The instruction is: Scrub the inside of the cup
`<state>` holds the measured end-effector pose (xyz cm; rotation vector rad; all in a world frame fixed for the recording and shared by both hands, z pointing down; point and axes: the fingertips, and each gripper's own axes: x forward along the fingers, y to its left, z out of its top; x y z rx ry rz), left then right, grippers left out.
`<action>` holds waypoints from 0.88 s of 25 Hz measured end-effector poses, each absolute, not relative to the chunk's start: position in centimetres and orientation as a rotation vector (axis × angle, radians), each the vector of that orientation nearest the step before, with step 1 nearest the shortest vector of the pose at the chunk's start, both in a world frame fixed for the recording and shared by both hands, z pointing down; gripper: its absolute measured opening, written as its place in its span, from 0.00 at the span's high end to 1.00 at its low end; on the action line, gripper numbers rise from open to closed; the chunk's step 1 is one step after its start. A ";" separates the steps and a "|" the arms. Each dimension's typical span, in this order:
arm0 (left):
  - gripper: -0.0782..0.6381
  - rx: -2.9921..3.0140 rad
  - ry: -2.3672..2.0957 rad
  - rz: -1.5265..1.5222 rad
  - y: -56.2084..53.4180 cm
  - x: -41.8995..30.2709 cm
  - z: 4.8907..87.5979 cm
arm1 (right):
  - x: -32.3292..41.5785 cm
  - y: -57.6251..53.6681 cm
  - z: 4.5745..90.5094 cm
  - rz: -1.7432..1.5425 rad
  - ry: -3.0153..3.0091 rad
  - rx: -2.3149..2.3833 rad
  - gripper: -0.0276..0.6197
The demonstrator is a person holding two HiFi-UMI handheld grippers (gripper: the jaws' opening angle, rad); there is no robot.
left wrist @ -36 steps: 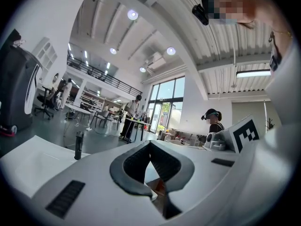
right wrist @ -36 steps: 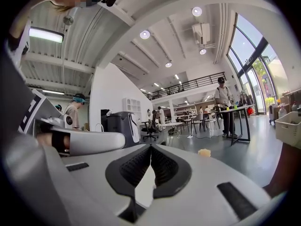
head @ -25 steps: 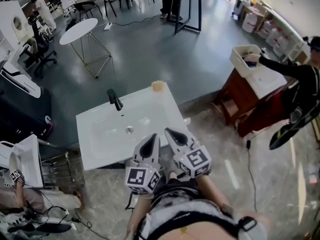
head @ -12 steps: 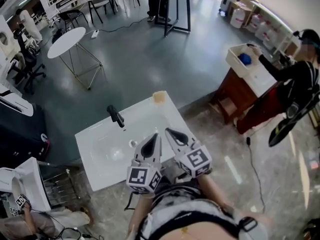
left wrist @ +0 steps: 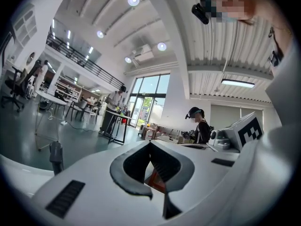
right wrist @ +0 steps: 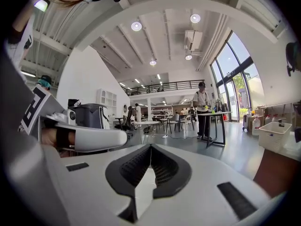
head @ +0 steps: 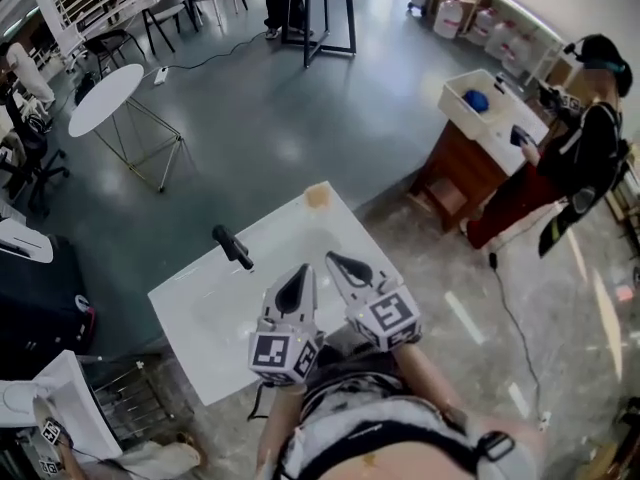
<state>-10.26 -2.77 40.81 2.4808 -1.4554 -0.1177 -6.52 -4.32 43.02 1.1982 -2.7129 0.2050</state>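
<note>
Head view: cup (head: 318, 196) on sink (head: 190, 313) corner, well beyond right hand-held gripper (head: 335, 260)

Bright, even daylight throughout; it comes in through the tall windows (right wrist: 233, 81) and is topped up by round ceiling lamps (left wrist: 133, 0) that flare into white discs; the grey floor (head: 300, 118) carries a soft sheen and pale reflections; the white sink top (head: 290, 228) is nearly blown out, with only faint shadows; both gripper views bend hard at the edges and fade into a black ring; the left gripper (left wrist: 150, 143) and right gripper (right wrist: 149, 146), close to the lens, look soft; the head view bows straight lines too.
</note>
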 end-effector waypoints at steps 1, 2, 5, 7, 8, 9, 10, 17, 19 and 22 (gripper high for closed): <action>0.87 2.483 -1.451 -0.111 -2.9 -10.4 41.0 | -6.6 -4.4 43.2 0.206 -2.706 1.207 0.95; 0.87 2.484 -1.446 -0.104 -3.0 -10.6 41.2 | -6.7 -4.5 43.3 0.206 -2.699 1.216 0.95; 0.87 2.471 -1.430 -0.090 -3.2 -11.0 41.9 | -6.8 -4.8 43.8 0.220 -2.676 1.229 0.95; 0.87 2.462 -1.429 -0.081 -3.2 -11.2 42.3 | -6.9 -5.0 44.3 0.231 -2.660 1.224 0.95; 0.87 2.460 -1.431 -0.079 -3.3 -11.3 42.4 | -7.0 -5.2 44.5 0.234 -2.654 1.220 0.95; 0.87 2.459 -1.435 -0.080 -3.4 -11.5 42.4 | -7.1 -5.4 44.5 0.231 -2.652 1.215 0.95; 0.87 2.455 -1.439 -0.082 -3.6 -11.5 42.4 | -7.2 -5.7 44.5 0.225 -2.652 1.208 0.95; 0.87 2.412 -1.465 -0.082 -5.9 -11.1 42.9 | -8.0 -8.7 44.1 0.219 -2.678 1.133 0.95; 0.87 2.400 -1.473 -0.072 -7.0 -10.8 42.9 | -7.8 -9.8 44.1 0.217 -2.677 1.111 0.95; 0.87 2.387 -1.482 -0.055 -8.7 -10.1 43.0 | -7.1 -11.4 44.4 0.208 -2.668 1.094 0.95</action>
